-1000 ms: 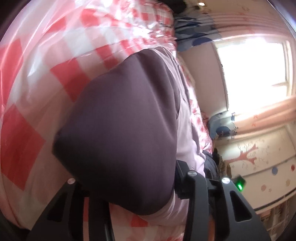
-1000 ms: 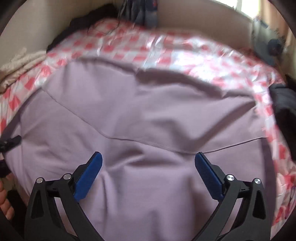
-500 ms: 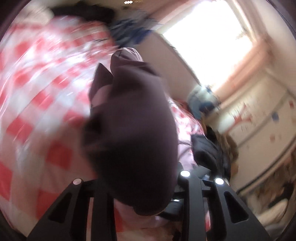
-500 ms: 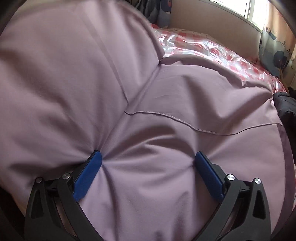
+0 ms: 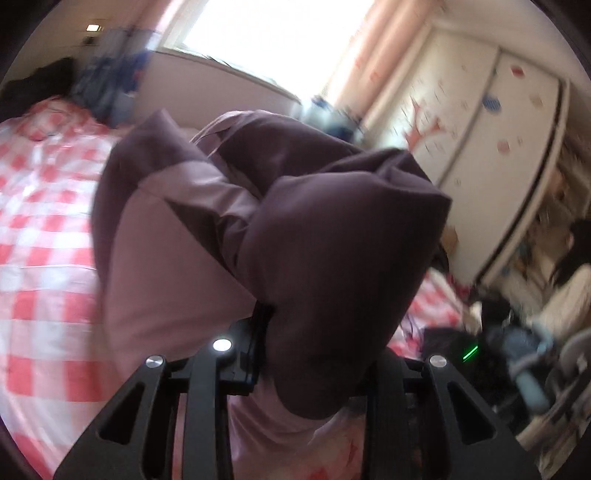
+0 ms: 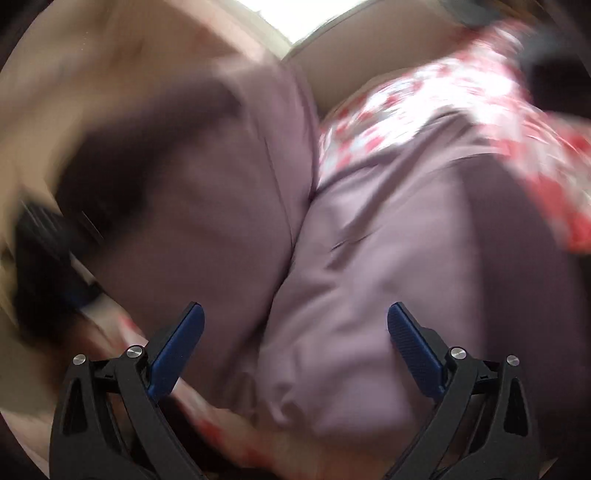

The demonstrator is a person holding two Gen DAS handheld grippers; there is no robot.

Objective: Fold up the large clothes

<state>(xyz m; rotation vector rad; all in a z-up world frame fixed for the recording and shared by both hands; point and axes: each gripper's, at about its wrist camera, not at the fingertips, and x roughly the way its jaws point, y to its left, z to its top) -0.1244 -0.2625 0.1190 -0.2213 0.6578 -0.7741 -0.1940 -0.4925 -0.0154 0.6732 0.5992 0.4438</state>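
A bunch of the mauve garment (image 5: 332, 251) is held in the left gripper (image 5: 295, 373), whose jaws are drawn narrow on it, having closed further within the past second; their tips are covered by the cloth, which bulges up and forward out of them and drapes down over their near ends. Beyond the jaws and to their left, the red-and-white checked bed cover (image 5: 48, 236) is seen under the hanging cloth. Ahead and to the right of the jaws a white wardrobe (image 5: 491, 122) with stickers and a bright window (image 5: 266, 33) are seen, blurred.

The jaws of the right gripper (image 6: 295, 332) are spread wide, and its blue pads (image 6: 177, 350) are kept apart with nothing pressed between them. The garment (image 6: 369, 266) lies in folds between and ahead of these jaws; whether the pads touch it cannot be told through the blur. The checked cover (image 6: 424, 110) shows beyond the jaws, up and to the right.
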